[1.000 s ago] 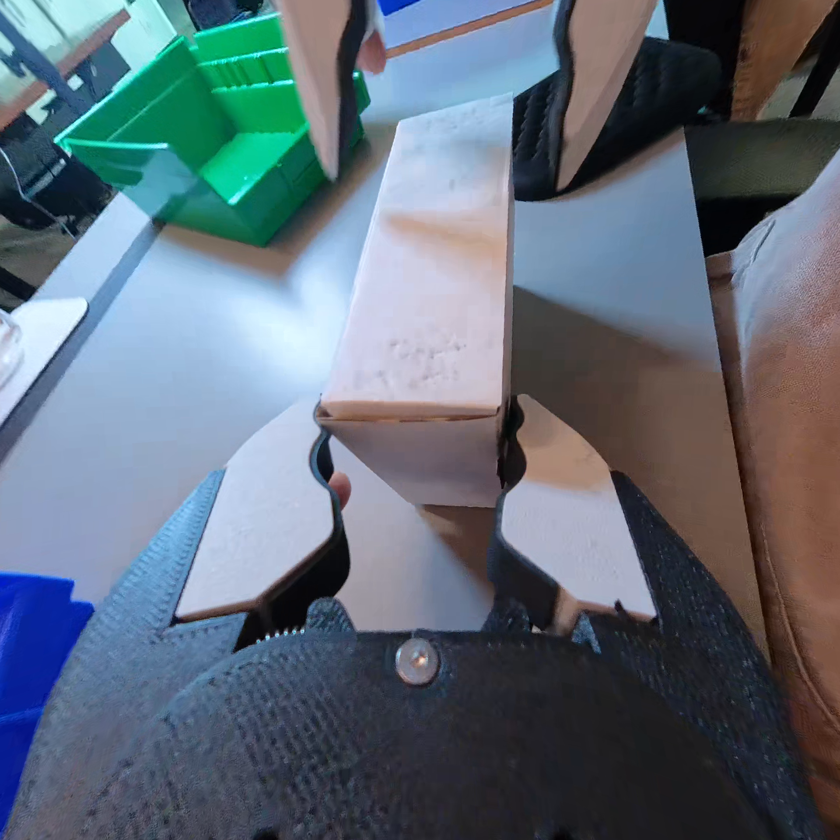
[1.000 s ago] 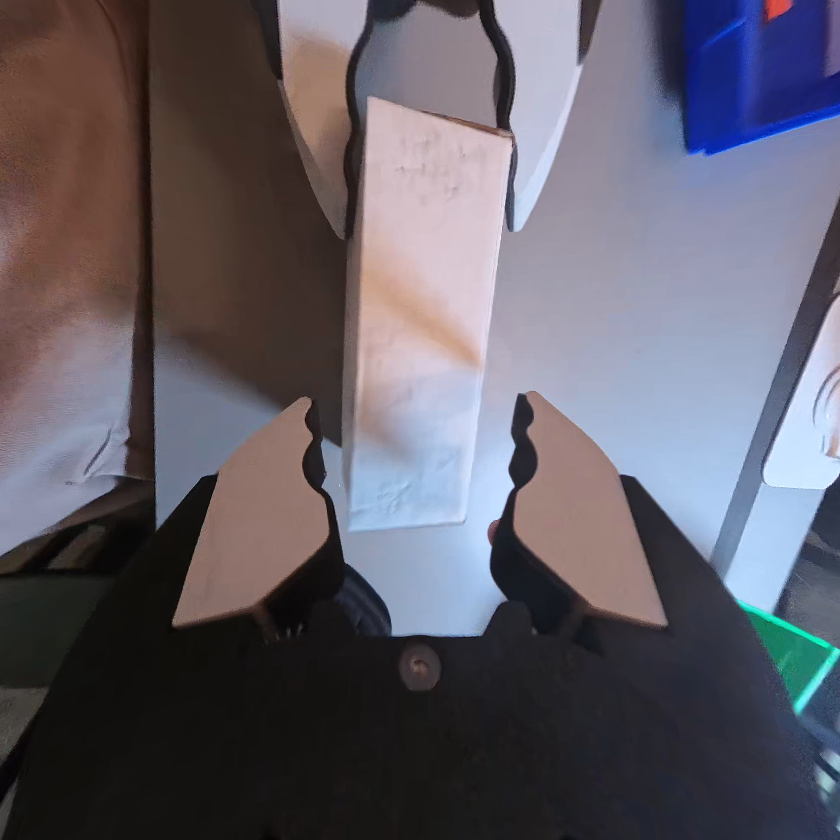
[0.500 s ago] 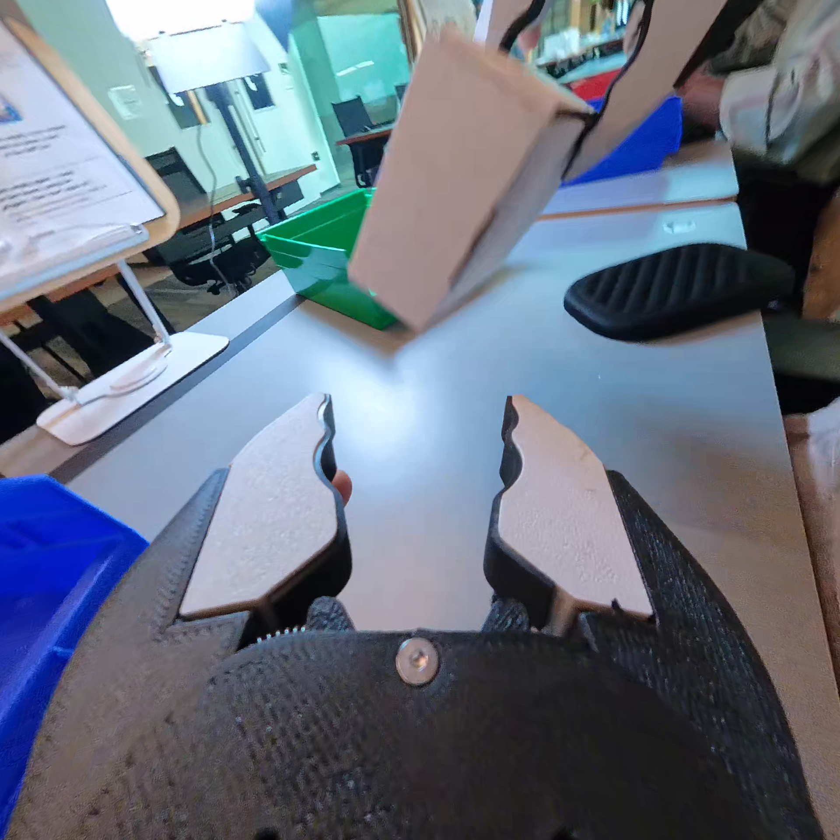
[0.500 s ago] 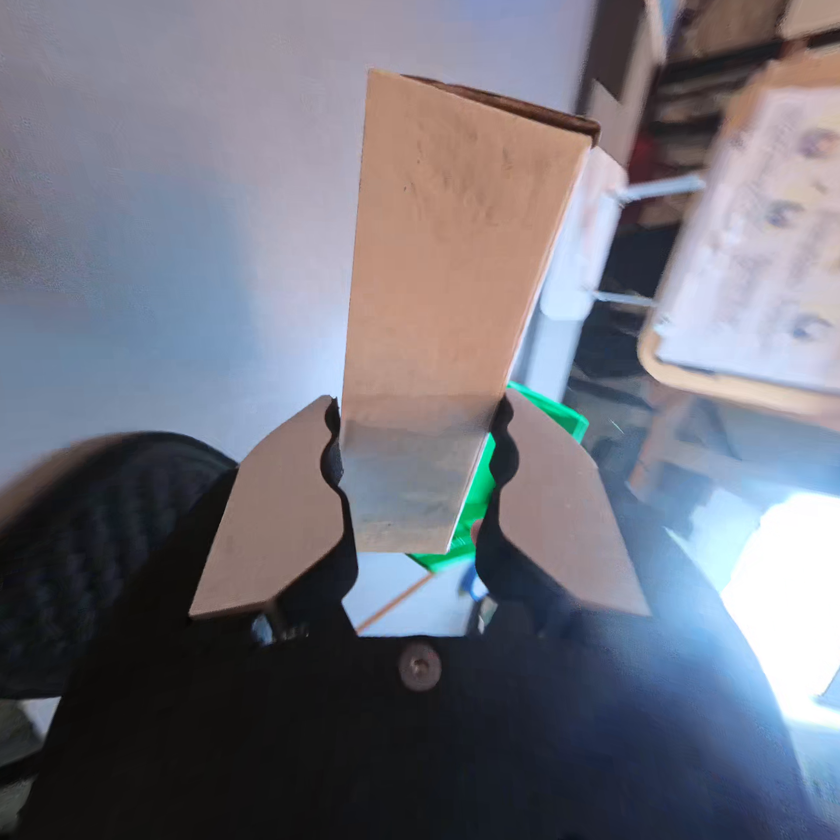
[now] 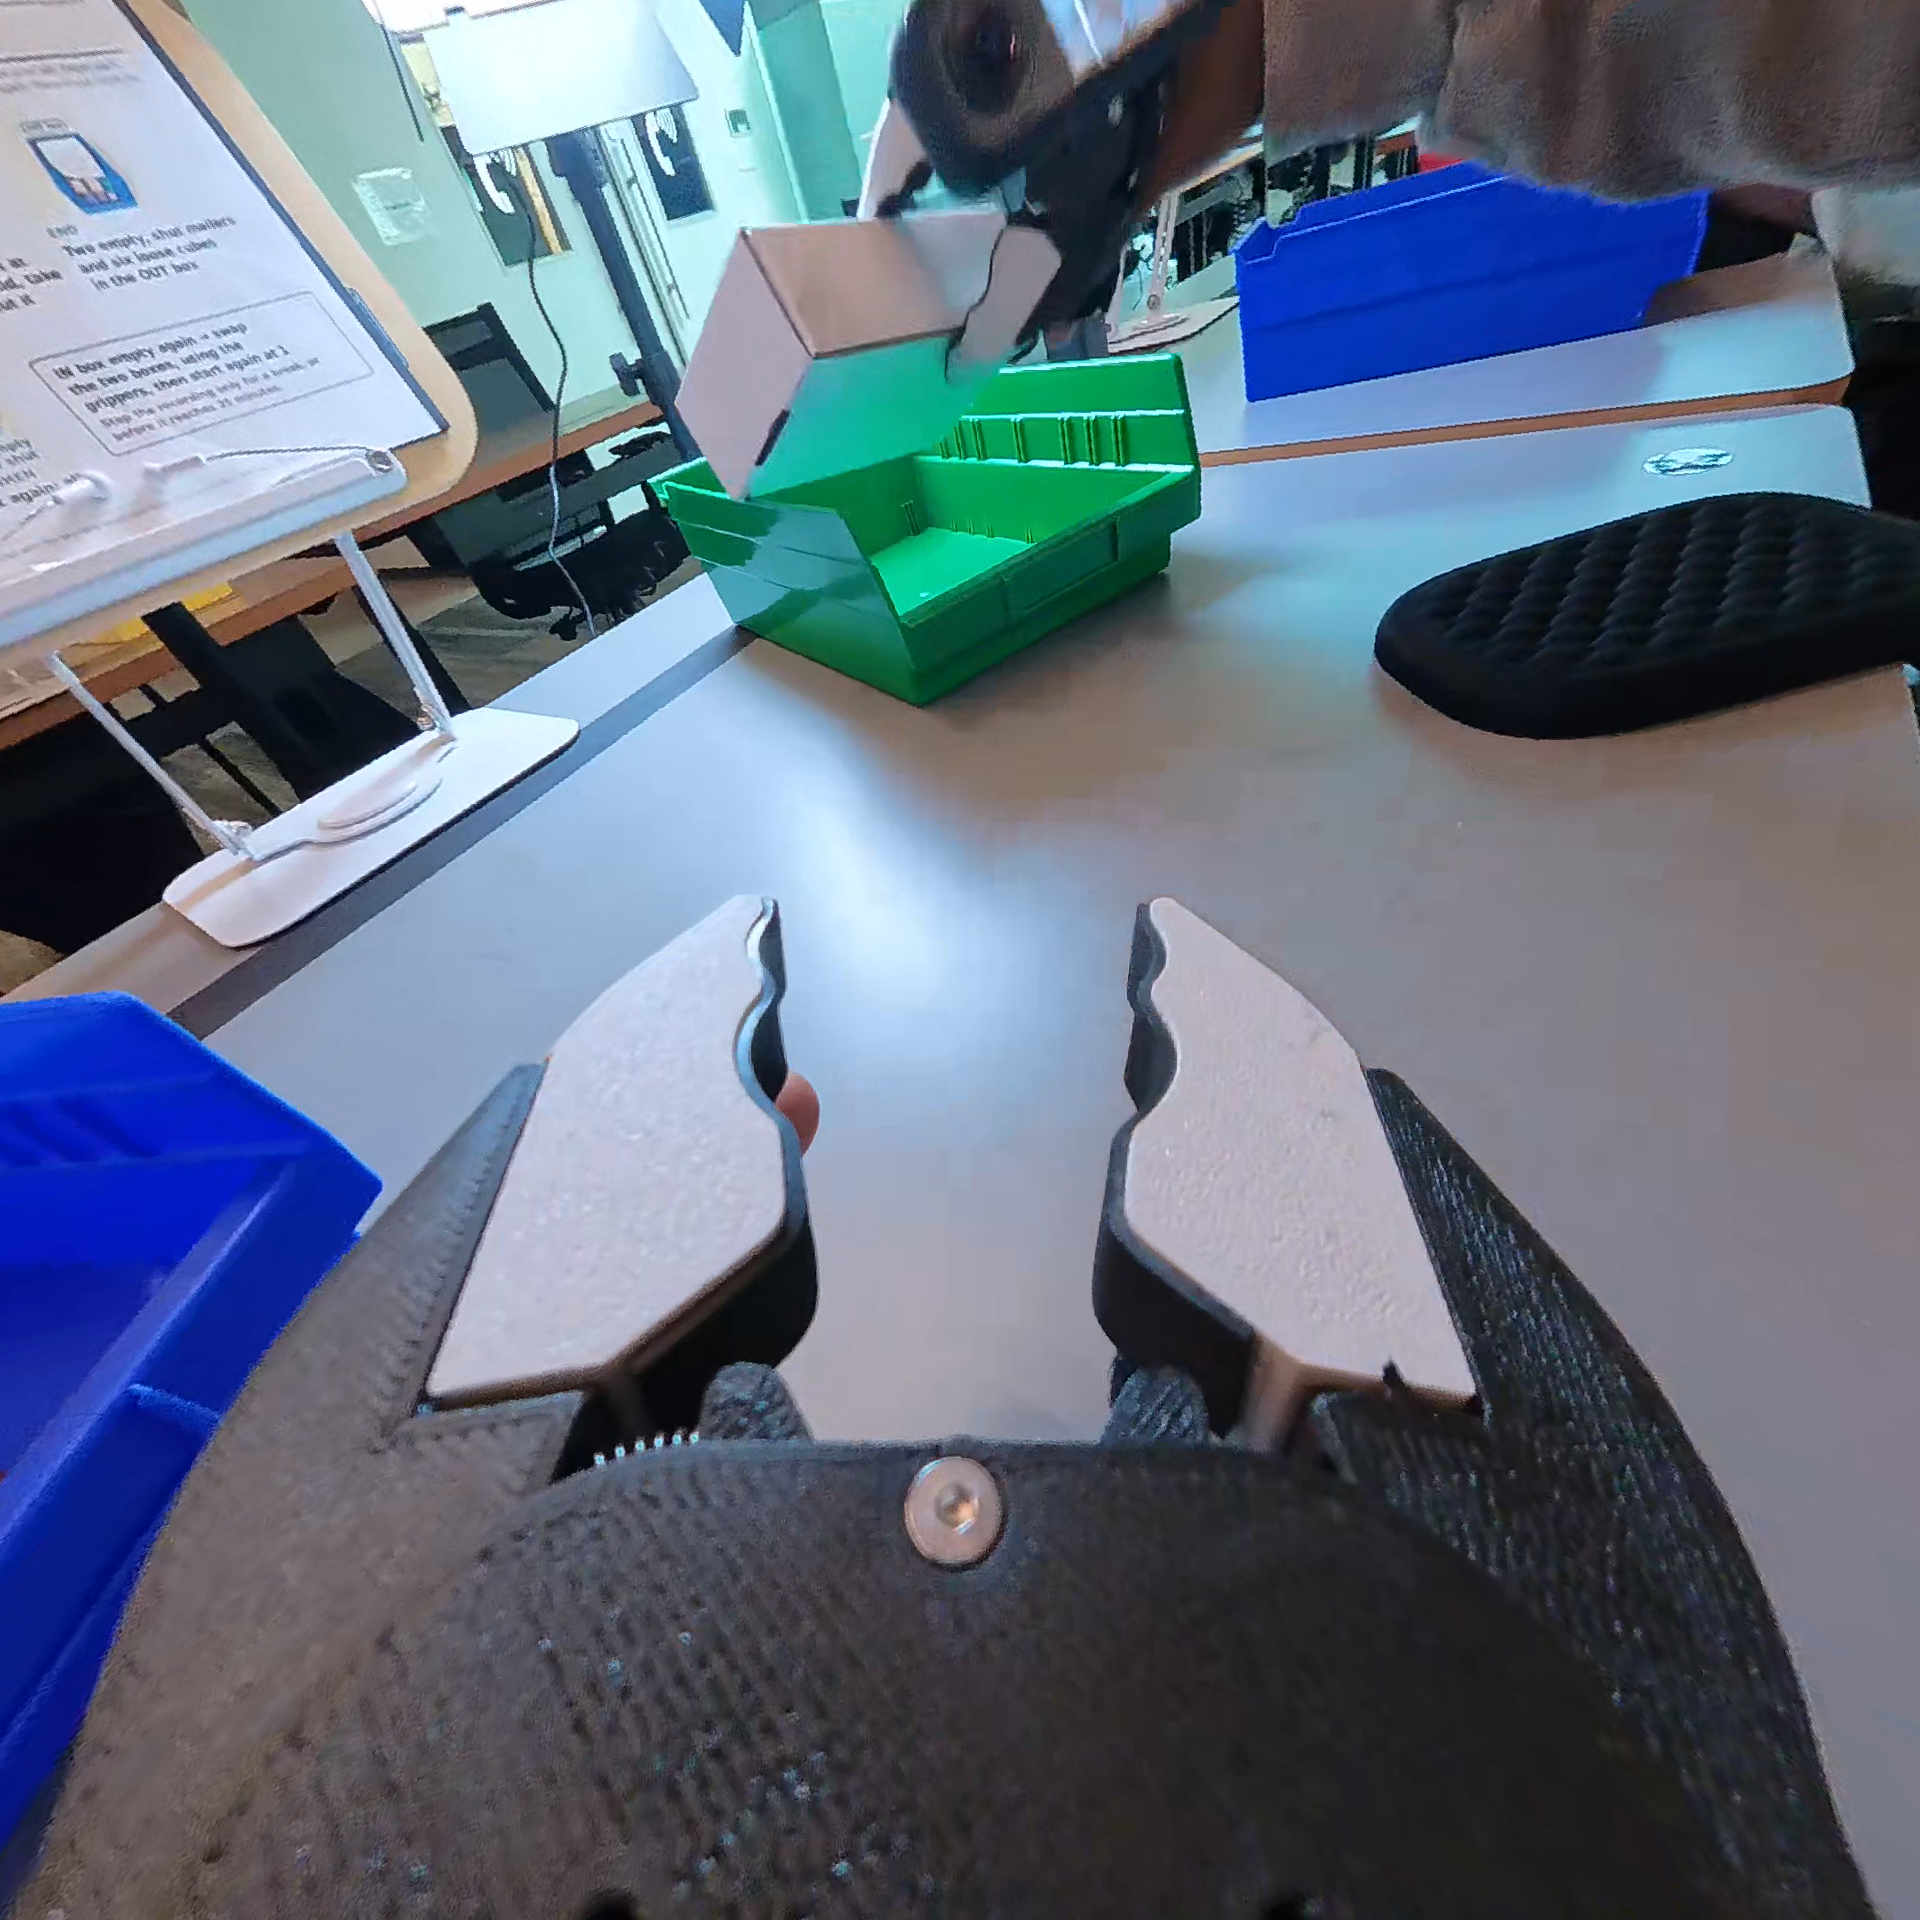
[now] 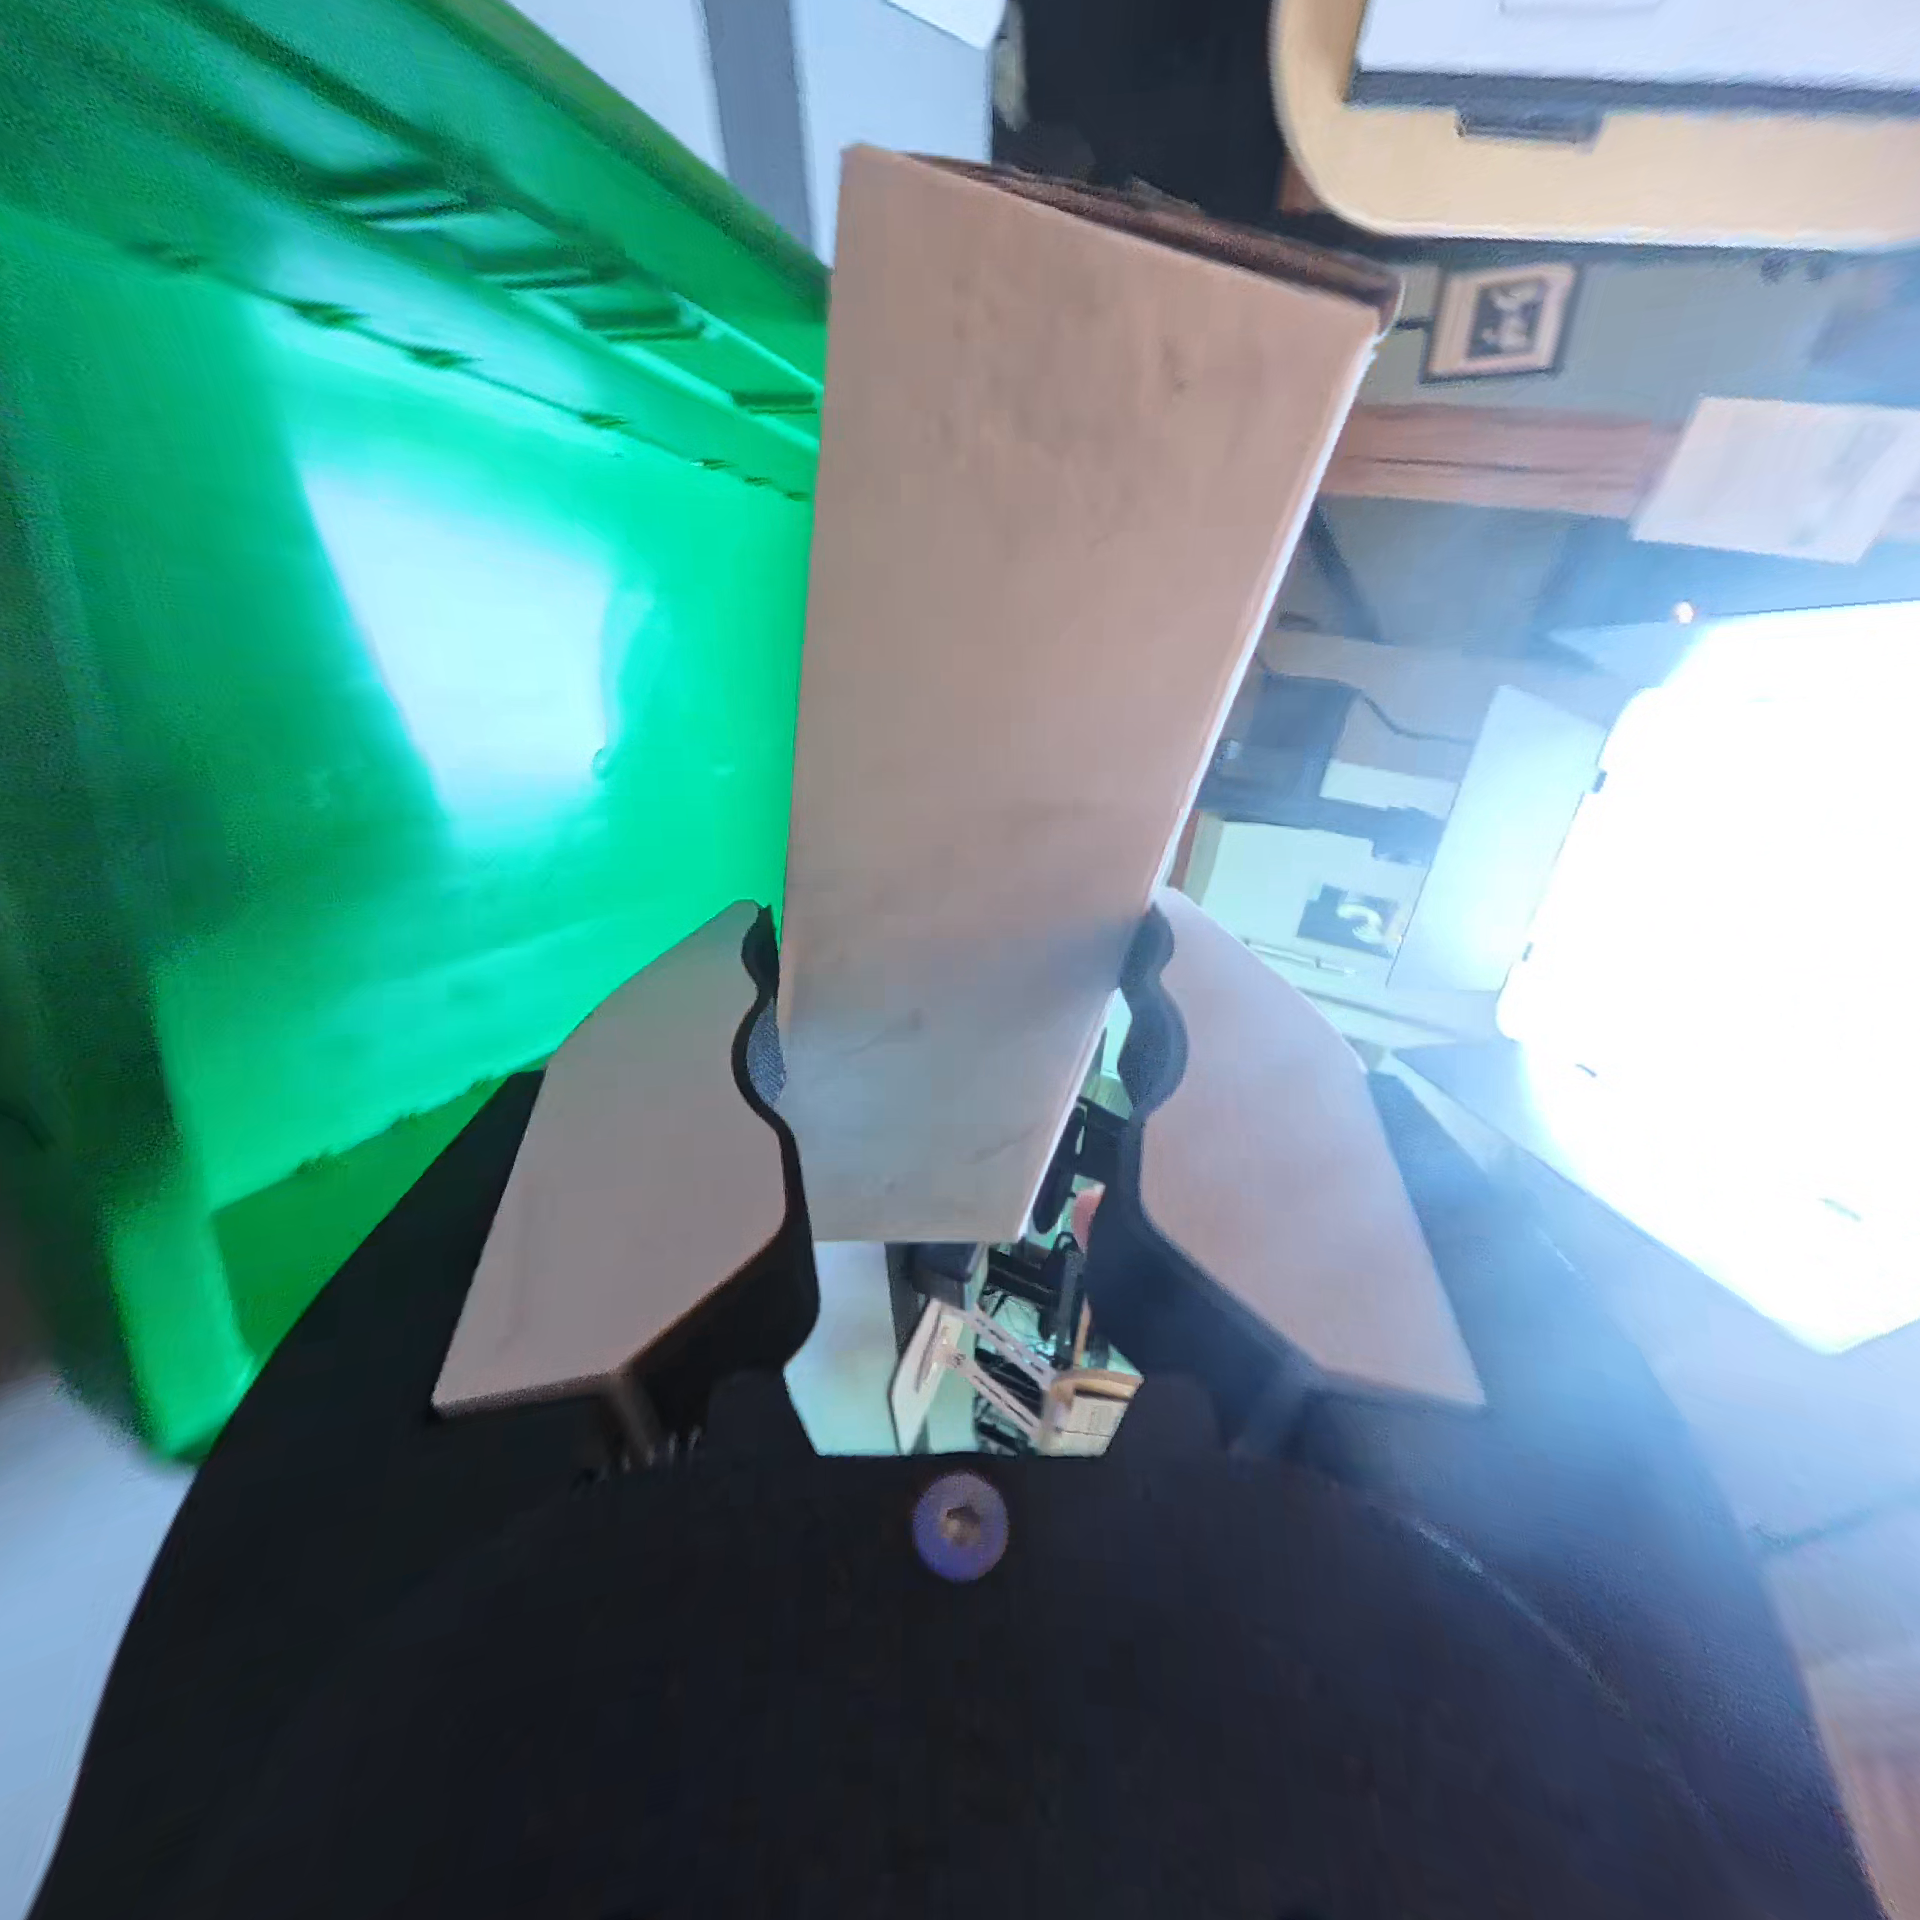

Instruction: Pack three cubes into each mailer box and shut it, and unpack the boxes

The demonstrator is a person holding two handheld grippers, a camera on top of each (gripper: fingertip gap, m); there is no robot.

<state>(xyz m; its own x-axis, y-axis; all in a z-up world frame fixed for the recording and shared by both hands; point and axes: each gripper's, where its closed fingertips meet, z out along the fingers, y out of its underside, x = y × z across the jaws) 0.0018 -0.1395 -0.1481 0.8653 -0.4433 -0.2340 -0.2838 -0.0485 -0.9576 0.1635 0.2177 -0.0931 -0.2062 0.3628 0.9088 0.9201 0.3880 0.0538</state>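
Note:
My right gripper [image 6: 951, 925] is shut on one end of a closed white mailer box [image 6: 1029, 644] and holds it in the air, tilted, over the green bin [image 6: 343, 644]. In the left wrist view the same mailer box [image 5: 831, 322] hangs above the far left corner of the green bin [image 5: 935, 540], with the right gripper [image 5: 1023, 291] at its upper end. My left gripper [image 5: 956, 925] is open and empty, low over the grey table [image 5: 1039, 790]. No cubes are in view.
A blue bin [image 5: 135, 1226] sits at my left near the table edge. A second blue bin [image 5: 1455, 281] stands on the far table. A black padded armrest [image 5: 1662, 613] lies at the right. A white stand [image 5: 343, 821] holds an instruction sheet at the left. The left gripper's tips are roughly 40 cm from the right gripper's.
My left gripper let go of the mailer box and drew back. My right gripper closed on the box, lifted it off the table and carried it over to the green bin.

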